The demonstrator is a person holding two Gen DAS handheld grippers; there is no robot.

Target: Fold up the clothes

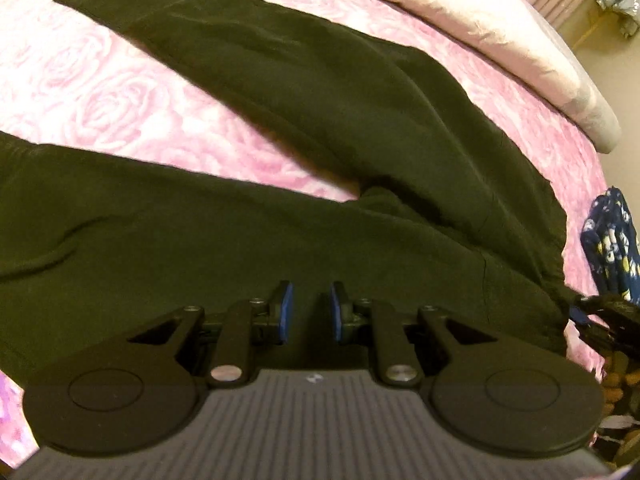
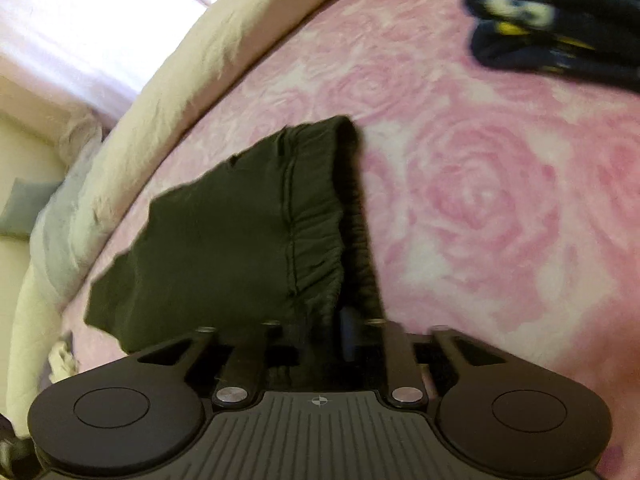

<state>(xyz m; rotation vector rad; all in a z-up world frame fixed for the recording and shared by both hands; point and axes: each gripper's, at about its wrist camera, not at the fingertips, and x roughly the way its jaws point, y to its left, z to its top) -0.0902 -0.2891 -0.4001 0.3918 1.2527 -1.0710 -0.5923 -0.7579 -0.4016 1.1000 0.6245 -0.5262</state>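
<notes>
Dark green trousers point(image 1: 320, 92) lie spread on the pink rose bedspread point(image 1: 120, 92), the two legs running to the left. My left gripper point(image 1: 310, 312) hovers over the near leg, its blue pads point(image 1: 286, 312) apart with nothing between them. My right gripper point(image 2: 324, 332) is shut on the trousers' elastic waistband point(image 2: 316, 232) and holds that end a little off the bed; one blue pad point(image 2: 347, 334) shows beside the cloth. The right gripper also shows at the right edge of the left wrist view point(image 1: 608, 316).
A cream quilt point(image 1: 480, 28) lies rolled along the far side of the bed. A navy garment with yellow and white print point(image 2: 560, 20) lies on the bedspread to the right of the waistband; it also shows in the left wrist view point(image 1: 612, 248).
</notes>
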